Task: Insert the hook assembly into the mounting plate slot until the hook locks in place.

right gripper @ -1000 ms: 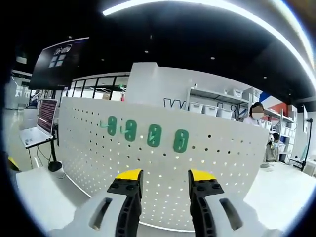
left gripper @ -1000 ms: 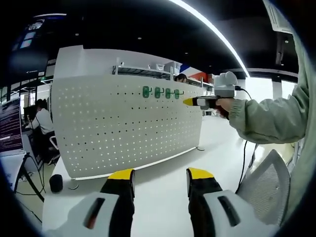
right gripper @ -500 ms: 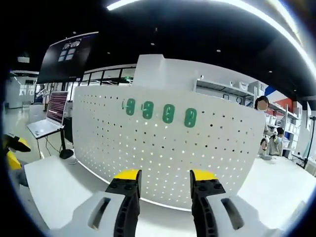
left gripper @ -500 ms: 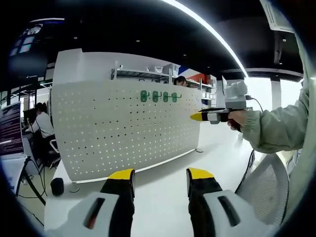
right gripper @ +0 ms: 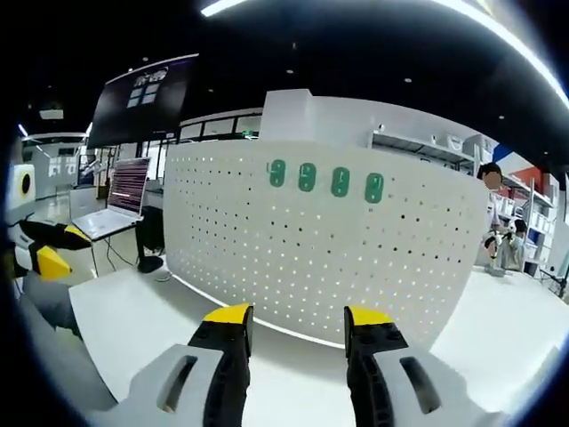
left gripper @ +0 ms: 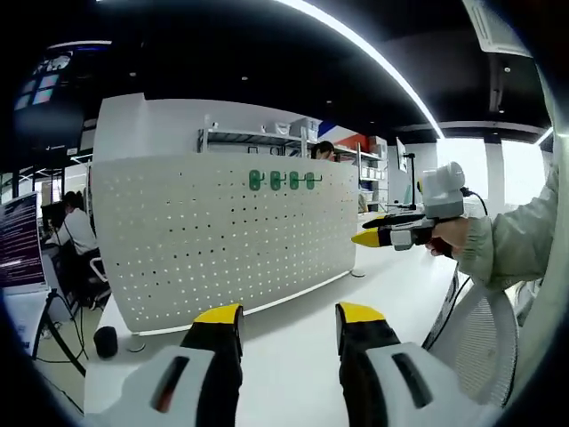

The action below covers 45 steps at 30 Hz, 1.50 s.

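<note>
Both tools, left (left gripper: 287,322) and right (right gripper: 298,325), stand wide and empty; four green hooks (right gripper: 324,179) sit on the pegboard (right gripper: 320,240), so a stray bump could unseat one.

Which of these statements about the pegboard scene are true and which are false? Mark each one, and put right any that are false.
1. Four green hooks sit in a row near the top of the white pegboard. True.
2. The right gripper is clamped on a green hook. False: its jaws stand apart with nothing between them, away from the board.
3. The pegboard stands upright on a white table. True.
4. The left gripper touches the pegboard. False: it is held off the board with its jaws open, over the table.
5. An open laptop sits beyond the pegboard's left end in the right gripper view. True.
</note>
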Motion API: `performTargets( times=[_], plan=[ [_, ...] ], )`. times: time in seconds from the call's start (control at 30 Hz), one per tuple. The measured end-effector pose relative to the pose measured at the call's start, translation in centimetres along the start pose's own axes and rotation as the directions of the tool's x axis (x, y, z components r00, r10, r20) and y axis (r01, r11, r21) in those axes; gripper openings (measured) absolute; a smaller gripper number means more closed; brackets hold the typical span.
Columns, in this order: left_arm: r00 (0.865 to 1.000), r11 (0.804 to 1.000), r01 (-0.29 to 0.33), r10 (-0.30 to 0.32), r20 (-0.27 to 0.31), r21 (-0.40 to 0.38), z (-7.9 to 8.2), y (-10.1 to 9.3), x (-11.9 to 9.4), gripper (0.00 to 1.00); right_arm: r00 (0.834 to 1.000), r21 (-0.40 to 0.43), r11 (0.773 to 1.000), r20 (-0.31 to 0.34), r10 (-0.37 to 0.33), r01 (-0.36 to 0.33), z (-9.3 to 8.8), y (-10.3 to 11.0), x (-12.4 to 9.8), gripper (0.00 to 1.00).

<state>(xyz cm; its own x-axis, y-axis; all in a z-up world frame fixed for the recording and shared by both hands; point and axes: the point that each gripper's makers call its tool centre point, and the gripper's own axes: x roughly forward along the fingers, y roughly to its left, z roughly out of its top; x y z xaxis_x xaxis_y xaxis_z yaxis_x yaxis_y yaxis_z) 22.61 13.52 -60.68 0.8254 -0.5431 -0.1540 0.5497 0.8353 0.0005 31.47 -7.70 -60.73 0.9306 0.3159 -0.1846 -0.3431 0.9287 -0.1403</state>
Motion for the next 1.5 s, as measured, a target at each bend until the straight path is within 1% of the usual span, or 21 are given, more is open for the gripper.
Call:
performTargets(
  times=[0.23,0.47,0.6,0.77,0.93,1.13,1.3,1.5],
  plan=[
    [1.000,1.000,-0.004,0.004,0.003,0.006,0.0,0.0,-0.4,0.43,0.999,0.023,0.999,-0.005,0.036,-0.036,-0.5,1.8,-1.7,0.40],
    [1.000,1.000,-0.001,0.001,0.001,0.003,-0.1,0.0,-0.4,0.43,0.999,0.032,0.998,-0.015,0.050,-0.049,-0.9,2.6,-3.2,0.40],
    [1.000,1.000,0.003,-0.003,0.002,0.003,0.0,-0.1,-0.1,0.43,0.998,0.046,0.998,-0.018,0.052,-0.051,-1.0,2.7,-4.0,0.41],
    [1.000,1.000,0.004,-0.004,0.001,0.003,0.0,0.0,0.3,0.43,0.998,0.060,0.997,-0.006,0.056,-0.055,-0.5,2.9,-5.1,0.41],
    [1.000,1.000,0.003,-0.003,0.002,0.004,0.0,0.1,0.5,0.43,0.998,0.072,0.995,-0.005,0.064,-0.064,-0.5,3.1,-6.1,0.42],
    [1.000,1.000,-0.001,0.001,0.000,-0.001,-0.1,0.4,0.8,0.43,0.998,0.092,0.994,-0.012,0.061,-0.059,-1.1,3.1,-7.2,0.42],
    [1.000,1.000,-0.001,0.001,-0.001,-0.003,-0.1,0.5,0.9,0.44,0.998,0.105,0.993,-0.021,0.052,-0.050,-1.6,2.8,-7.9,0.45],
    [1.000,1.000,0.002,-0.002,-0.011,-0.006,-0.6,0.6,1.1,0.44,0.998,0.116,0.993,-0.042,0.044,-0.039,-2.5,2.6,-8.9,0.46]
  ],
)
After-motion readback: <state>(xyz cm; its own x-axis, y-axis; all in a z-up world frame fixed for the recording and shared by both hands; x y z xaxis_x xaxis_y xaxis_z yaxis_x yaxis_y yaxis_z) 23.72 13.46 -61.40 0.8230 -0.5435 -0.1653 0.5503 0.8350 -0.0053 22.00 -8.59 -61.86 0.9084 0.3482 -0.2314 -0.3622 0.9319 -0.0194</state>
